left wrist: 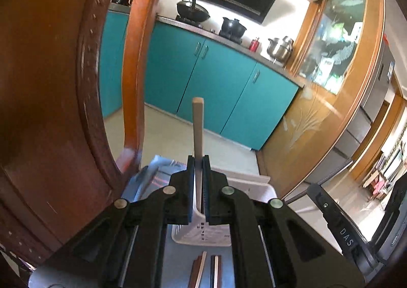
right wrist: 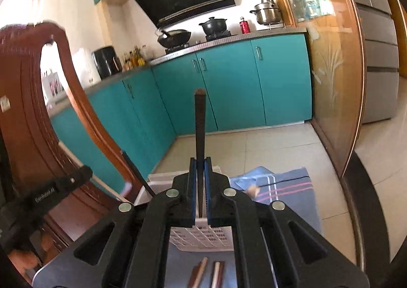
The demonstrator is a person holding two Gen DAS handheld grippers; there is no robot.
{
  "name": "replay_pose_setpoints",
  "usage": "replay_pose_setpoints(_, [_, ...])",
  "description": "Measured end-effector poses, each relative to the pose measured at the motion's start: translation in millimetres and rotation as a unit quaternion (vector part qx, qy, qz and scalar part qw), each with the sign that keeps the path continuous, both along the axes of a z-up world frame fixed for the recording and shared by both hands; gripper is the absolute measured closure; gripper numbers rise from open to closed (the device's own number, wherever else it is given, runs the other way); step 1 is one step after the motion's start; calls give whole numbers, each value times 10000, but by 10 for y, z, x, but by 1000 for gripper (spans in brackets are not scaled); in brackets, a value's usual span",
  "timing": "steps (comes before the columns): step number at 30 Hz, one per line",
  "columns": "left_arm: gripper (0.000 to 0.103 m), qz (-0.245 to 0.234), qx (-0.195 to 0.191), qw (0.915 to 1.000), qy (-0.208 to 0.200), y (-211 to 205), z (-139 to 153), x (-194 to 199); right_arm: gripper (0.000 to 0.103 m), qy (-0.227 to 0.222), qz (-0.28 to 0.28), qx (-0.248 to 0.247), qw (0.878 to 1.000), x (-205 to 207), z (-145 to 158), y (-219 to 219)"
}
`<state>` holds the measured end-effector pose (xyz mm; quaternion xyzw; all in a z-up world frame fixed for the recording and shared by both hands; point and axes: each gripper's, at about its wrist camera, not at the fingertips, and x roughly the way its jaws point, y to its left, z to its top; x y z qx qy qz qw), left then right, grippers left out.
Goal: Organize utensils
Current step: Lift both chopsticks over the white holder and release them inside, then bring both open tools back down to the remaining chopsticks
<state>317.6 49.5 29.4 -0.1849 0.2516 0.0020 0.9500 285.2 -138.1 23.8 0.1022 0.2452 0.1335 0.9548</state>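
Left gripper (left wrist: pixel 199 173) is clamped on a pale chopstick (left wrist: pixel 198 125) pointing to 12 o'clock. Right gripper (right wrist: pixel 200 176) is clamped on a dark chopstick (right wrist: pixel 200 130), likewise at 12. White slotted basket (right wrist: pixel 203 237) sits below both; more chopsticks (right wrist: pixel 207 272) lie at 6 o'clock.

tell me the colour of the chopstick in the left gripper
Pale beige chopstick; clearest in the left wrist view.

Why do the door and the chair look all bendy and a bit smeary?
Left wrist view: the fisheye lens curves the chair and the door frame, and the chair's edge is smeared by blur. Right wrist view: the same bulge bends the cupboards; the stick in the right gripper stays sharp.
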Motion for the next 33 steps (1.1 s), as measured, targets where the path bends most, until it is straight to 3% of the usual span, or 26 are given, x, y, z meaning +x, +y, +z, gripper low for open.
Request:
replay_pose_setpoints(4, [96, -20, 54, 10000, 41, -52, -116, -48, 93, -33, 1, -27, 10000, -119, -41, 6])
replay_pose_setpoints(8, [88, -67, 139, 9999, -50, -45, -104, -195, 70, -418, 4, 126, 9990, -352, 81, -165])
replay_pose_setpoints(9, [82, -67, 165, 9998, -99, -32, -94, -245, 67, -556, 31, 201, 9982, -434, 120, -225])
replay_pose_setpoints(12, [73, -108, 207, 9994, -273, 4, -49, -407, 65, -860, 121, 275, 9958, -649, 190, -347])
replay_pose_setpoints(14, [72, -163, 231, 9990, -359, 0, -12, -483, 64, -1095, 240, 274, 9933, -800, 208, -411])
replay_pose_setpoints(17, [72, -241, 418, 9982, -350, -54, -14, -576, 63, -1058, 605, 202, 9923, -888, 175, -417])
replay_pose_setpoints(21, [72, -237, 750, 9969, -72, -153, -138, -671, 63, -192, 1062, -484, 9930, -824, -103, -191])
replay_pose_setpoints(24, [72, -326, 1063, 9932, 345, -260, -335, -663, 63, 779, 1136, -1101, 9843, -668, -563, 17])
replay_pose_setpoints(28, [72, -494, 1276, 9819, 1307, -377, -745, -521, 63, 2068, 1019, -1363, 9635, -352, -1204, 147])
replay_pose_setpoints(33, [68, -619, 1276, 9690, 2025, -363, -1082, -415, 63, 2885, 1028, -1406, 9415, -186, -1673, 223])
